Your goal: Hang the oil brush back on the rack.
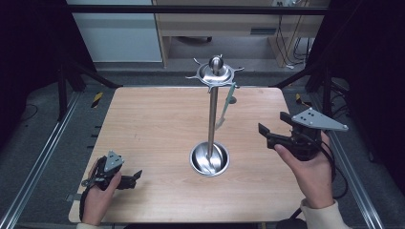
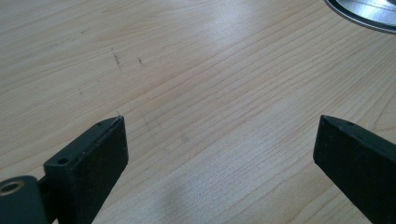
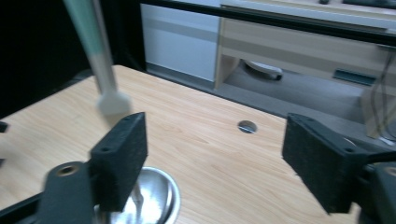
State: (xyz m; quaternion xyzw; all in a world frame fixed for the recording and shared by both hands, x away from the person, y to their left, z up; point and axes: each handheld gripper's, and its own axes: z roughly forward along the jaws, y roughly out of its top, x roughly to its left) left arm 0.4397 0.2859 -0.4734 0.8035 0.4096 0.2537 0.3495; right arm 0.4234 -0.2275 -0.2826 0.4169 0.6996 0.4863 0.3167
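A steel utensil stand rises from the table's middle: a round bowl-like base [image 1: 209, 160], a thin pole [image 1: 213, 114] and a hooked top disc [image 1: 216, 72]. One pale green utensil [image 1: 228, 102] hangs from a hook on its right side. My right gripper [image 1: 273, 123] is held above the table to the right of the pole, open and holding nothing. In the right gripper view its jaws [image 3: 215, 126] frame the table, with the utensil's green handle and white end [image 3: 100, 58] at upper left and the base [image 3: 159, 186] below. My left gripper [image 1: 135, 177] rests low at the front left, open [image 2: 219, 126].
The wooden table [image 1: 157, 124] has a small round hole [image 3: 247, 126] toward its far side. The base's rim [image 2: 364, 11] lies ahead and to the right of my left gripper. Dark frame rails flank the table; a wooden cabinet [image 1: 219, 24] stands beyond it.
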